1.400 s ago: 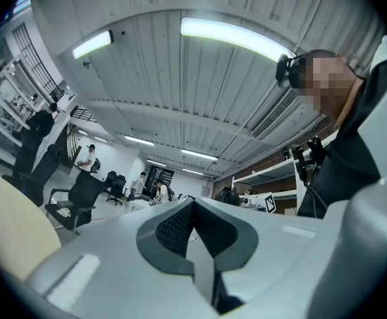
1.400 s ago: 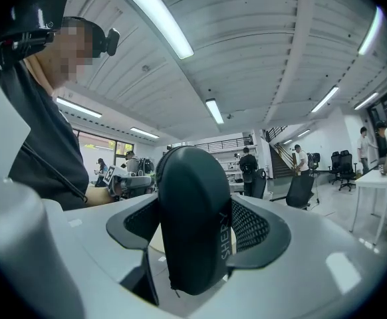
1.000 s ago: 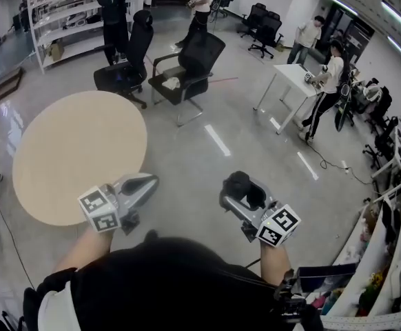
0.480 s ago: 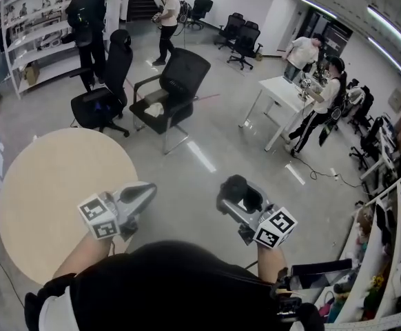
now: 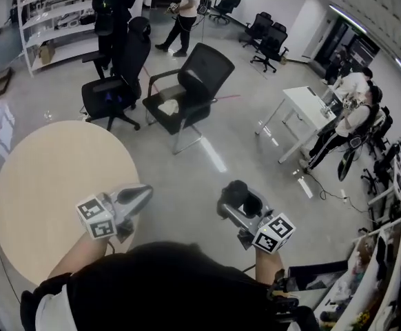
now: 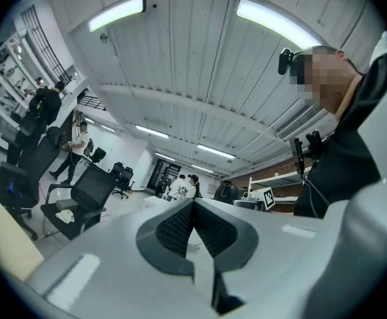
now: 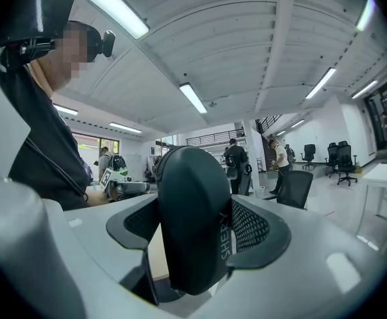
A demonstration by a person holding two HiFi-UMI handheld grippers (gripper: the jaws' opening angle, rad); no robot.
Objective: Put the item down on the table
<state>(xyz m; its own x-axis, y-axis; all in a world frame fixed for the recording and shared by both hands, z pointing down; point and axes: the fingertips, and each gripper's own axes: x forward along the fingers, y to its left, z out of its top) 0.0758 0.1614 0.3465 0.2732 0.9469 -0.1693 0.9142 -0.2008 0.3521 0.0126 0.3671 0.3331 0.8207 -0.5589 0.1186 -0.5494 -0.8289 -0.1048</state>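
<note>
My right gripper (image 5: 233, 198) is shut on a black rounded item (image 5: 240, 192), shaped like a computer mouse, and holds it above the grey floor. In the right gripper view the black item (image 7: 190, 211) stands upright between the two pads and fills the gap in the right gripper (image 7: 195, 226). My left gripper (image 5: 144, 193) is shut and holds nothing, its tip over the right edge of the round beige table (image 5: 49, 185). Its pads meet in the left gripper view, where the left gripper (image 6: 193, 208) points out across the room.
Two black office chairs (image 5: 193, 81) (image 5: 118, 74) stand beyond the table. A white desk (image 5: 307, 105) with people beside it is at the right. White shelves (image 5: 49, 19) line the back left, and shelving with clutter (image 5: 386, 267) the right edge.
Both grippers have travelled across the room with the person. The round table has slid lower and closer at the left of the head view. Neither grip has changed.
</note>
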